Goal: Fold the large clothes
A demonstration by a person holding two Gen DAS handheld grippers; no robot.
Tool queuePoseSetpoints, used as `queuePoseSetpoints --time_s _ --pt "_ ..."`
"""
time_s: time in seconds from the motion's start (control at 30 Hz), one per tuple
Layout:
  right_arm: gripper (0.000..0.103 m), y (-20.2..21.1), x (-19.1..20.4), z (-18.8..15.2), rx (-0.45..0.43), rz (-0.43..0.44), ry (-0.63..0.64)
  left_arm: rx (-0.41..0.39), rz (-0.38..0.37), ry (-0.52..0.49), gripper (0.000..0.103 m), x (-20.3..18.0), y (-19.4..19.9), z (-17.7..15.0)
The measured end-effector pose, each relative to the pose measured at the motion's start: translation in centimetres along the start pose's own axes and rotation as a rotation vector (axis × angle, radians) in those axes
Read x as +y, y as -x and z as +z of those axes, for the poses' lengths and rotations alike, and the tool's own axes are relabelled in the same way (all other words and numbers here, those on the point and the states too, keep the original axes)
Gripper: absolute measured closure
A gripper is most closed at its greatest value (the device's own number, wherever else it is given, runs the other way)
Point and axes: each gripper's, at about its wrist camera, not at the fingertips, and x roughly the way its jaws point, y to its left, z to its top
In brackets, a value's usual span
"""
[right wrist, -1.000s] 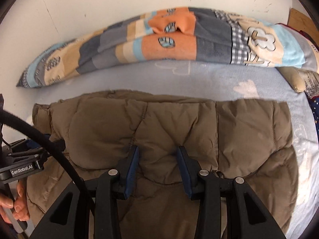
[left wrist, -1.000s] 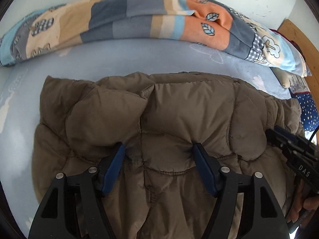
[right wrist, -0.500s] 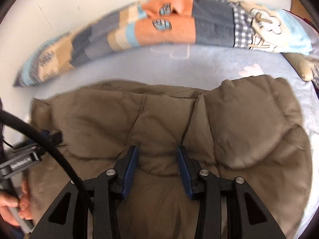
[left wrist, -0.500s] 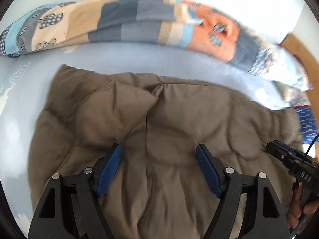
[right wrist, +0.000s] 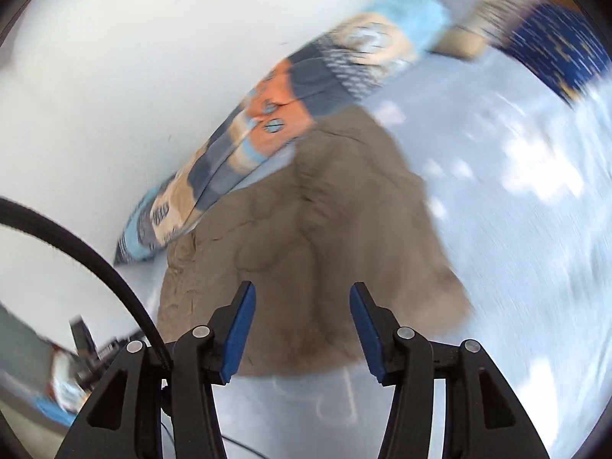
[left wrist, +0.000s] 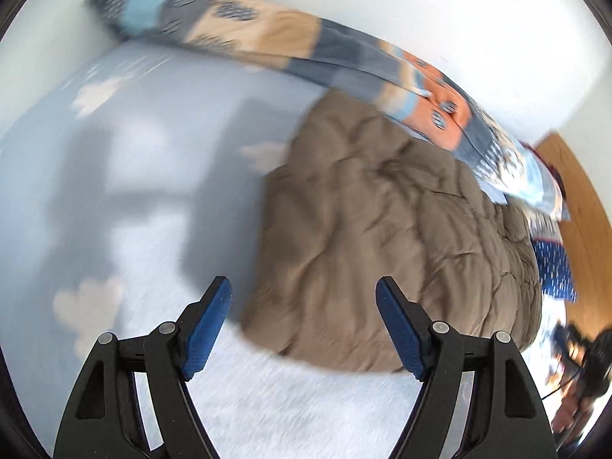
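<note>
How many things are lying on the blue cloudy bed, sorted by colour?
Brown: 1, the puffy jacket
Patchwork of orange, grey, tan and light blue: 1, the long blanket roll
Dark blue with white flecks: 1, the cushion
Total: 3

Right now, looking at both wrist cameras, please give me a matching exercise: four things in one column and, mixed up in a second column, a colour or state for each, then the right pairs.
Things:
1. jacket
2. bedsheet
3. patchwork quilt
4. left gripper

Colours or states:
A. rolled up along the white wall
B. brown, puffy, lying in a folded heap
C. open, nothing between its blue pads
D. pale blue with white clouds

Pairs: 1-B, 2-D, 3-A, 4-C
</note>
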Motion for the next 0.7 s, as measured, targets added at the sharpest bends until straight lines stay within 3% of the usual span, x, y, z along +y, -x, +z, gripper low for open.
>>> queuePoseSetpoints --time_s 0.1,0.23,0.43,0.53,0.7 --pt "0.040 2.1 -3.4 -2.0 -0.033 -0.019 -0.124 0.039 -0.053 0.149 0.026 3.2 -0.5 -1.7" --pt "0.040 2.2 -7.5 -3.8 -0.019 0.008 -0.318 0.086 -0.119 0.254 0.026 4.5 -1.9 -2.6" --pt "0.036 0.7 -10.6 -4.5 -0.024 0.044 -0.456 0.114 -0.171 0.304 0.026 4.8 -4.1 -2.9" --pt "0.036 -0.4 -11.9 -5.0 -0.022 0.089 -0.541 0.115 -0.236 0.378 0.026 5.5 -5.3 -2.8" --pt "0.035 -2.5 -11.2 -4.6 -0.042 0.123 -0.555 0.104 -0.295 0.438 0.022 6.3 -7.0 -2.8"
